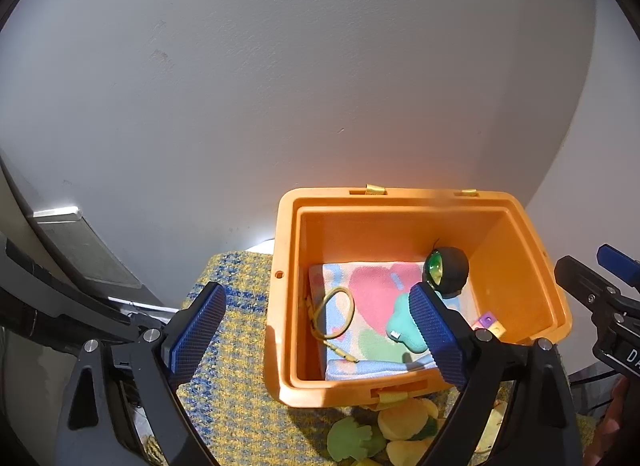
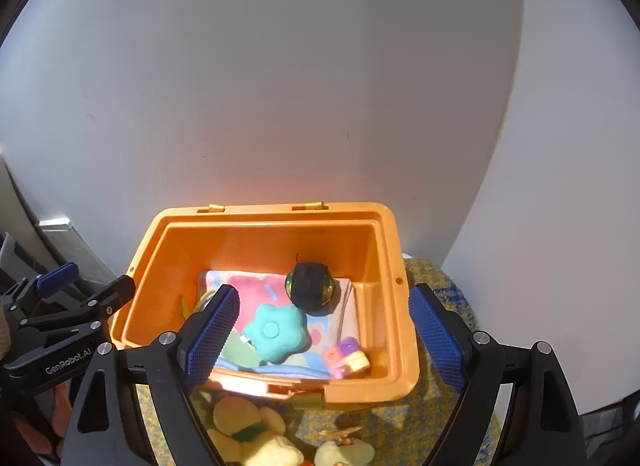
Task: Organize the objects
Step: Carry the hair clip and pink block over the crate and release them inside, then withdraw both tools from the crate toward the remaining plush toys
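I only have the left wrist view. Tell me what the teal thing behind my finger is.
Observer: A flower-shaped teal cushion with a round button in its middle, lying on the cloth in the bin.
Operator: Report the right gripper.
Observer: The right gripper is open and empty, fingers wide apart over the bin's near side.
Operator: Describe the blocks.
Observer: The blocks are a pink, purple and yellow cluster in the bin's near right corner.
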